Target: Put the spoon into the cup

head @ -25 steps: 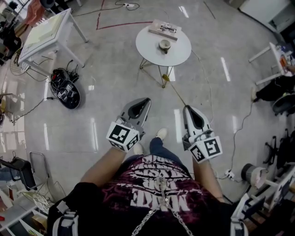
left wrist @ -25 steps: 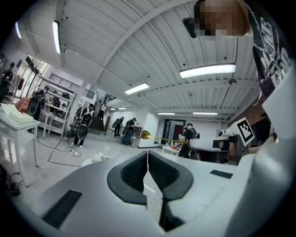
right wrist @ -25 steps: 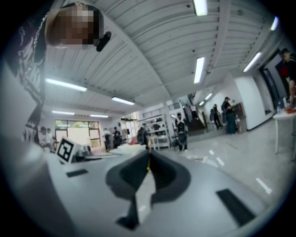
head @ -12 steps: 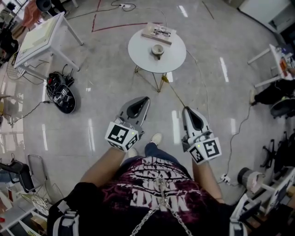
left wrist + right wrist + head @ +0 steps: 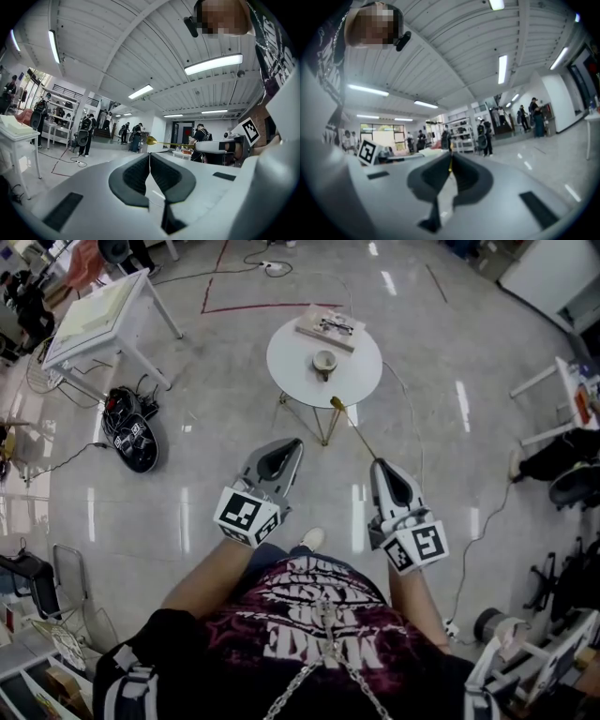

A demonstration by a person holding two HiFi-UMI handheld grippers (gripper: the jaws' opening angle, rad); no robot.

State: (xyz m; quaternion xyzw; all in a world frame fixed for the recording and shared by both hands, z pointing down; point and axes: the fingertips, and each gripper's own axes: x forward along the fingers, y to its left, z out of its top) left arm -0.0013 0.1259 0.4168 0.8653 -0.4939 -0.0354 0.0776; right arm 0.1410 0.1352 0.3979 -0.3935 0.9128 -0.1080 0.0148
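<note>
I'm clamping the spoon (image 5: 354,430) by its handle end in my right gripper (image 5: 379,463). It is slim and gold, its long axis pointing ahead, bowl leading toward the cup (image 5: 324,361), which is standing well ahead on the round table (image 5: 361,381). My left gripper (image 5: 297,442) is hanging alongside, clenched on nothing.
</note>
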